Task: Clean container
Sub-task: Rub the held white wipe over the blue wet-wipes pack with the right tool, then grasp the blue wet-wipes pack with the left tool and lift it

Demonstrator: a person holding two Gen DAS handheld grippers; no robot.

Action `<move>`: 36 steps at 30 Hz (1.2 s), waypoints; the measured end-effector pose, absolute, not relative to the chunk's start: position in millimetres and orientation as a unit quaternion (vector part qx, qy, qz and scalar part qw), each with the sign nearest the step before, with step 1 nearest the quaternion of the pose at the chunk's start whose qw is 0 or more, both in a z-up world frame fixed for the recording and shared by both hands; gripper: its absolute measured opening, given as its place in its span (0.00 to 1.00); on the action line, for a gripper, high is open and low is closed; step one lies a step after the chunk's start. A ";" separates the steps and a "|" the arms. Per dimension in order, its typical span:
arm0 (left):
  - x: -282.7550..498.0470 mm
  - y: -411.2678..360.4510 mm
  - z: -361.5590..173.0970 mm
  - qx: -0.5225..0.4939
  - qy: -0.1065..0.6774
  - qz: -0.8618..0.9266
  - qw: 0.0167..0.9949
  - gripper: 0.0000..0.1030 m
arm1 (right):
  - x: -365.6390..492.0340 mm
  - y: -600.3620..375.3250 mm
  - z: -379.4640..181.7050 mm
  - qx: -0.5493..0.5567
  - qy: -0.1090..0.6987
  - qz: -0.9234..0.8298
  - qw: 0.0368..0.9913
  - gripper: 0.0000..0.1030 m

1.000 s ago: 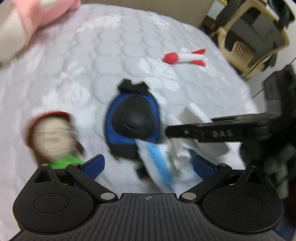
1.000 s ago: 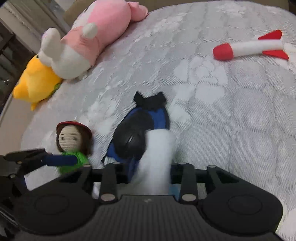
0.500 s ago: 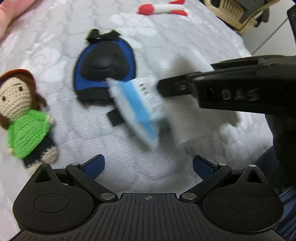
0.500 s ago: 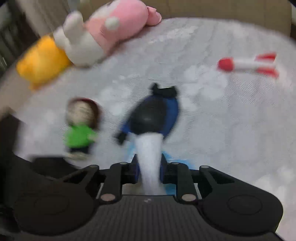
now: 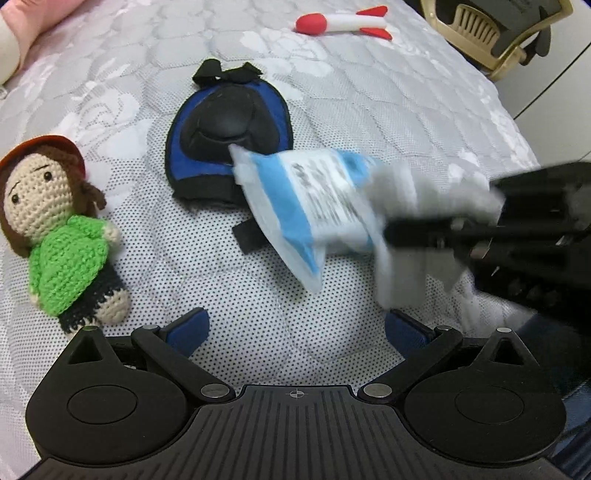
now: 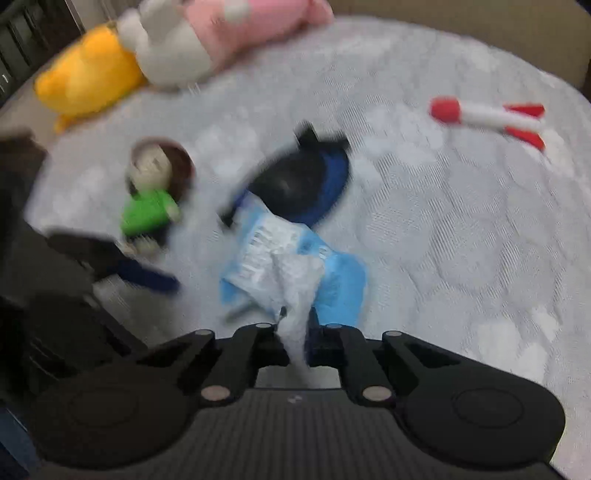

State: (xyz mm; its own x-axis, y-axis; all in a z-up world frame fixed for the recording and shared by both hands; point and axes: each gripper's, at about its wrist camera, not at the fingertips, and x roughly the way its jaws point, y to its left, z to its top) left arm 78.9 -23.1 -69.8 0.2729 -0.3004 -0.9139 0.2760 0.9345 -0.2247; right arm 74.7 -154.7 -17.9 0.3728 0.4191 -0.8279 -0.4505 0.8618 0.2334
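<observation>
My right gripper [image 6: 295, 343] is shut on a white wipe [image 6: 295, 317] that pulls out of a blue and white wipe packet [image 6: 291, 258]. The packet hangs above the mattress, blurred. In the left wrist view the packet [image 5: 310, 206] and the wipe [image 5: 413, 206] hang from the right gripper's fingers [image 5: 443, 236] at the right. My left gripper [image 5: 295, 328] is open and empty below the packet. A blue and black knee pad [image 5: 229, 140] lies on the mattress beyond it, and also shows in the right wrist view [image 6: 303, 181].
A crochet doll [image 5: 59, 229] in a green top lies at the left. A red and white toy rocket [image 5: 343, 24] lies farther off. Pink [image 6: 229, 26] and yellow [image 6: 85, 74] plush toys lie at the mattress's far edge. A beige chair [image 5: 491, 29] stands beyond the bed.
The right gripper has lifted the packet off the mattress by its wipe and drawn it back toward me. The left gripper has pulled back from the packet and stays open.
</observation>
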 end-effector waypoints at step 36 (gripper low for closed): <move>24.2 -109.5 -68.0 0.263 0.410 -0.276 0.829 0.74 | 112.0 -232.8 -3.7 0.236 0.472 0.295 0.796 0.09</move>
State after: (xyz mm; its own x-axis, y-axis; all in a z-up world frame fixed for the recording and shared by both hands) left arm 24.2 -109.5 -68.0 0.5117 -0.2418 -0.8244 0.6724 0.7101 0.2090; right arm 112.0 -232.8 -3.7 0.3798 0.6932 -0.6126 -0.2469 0.7141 0.6550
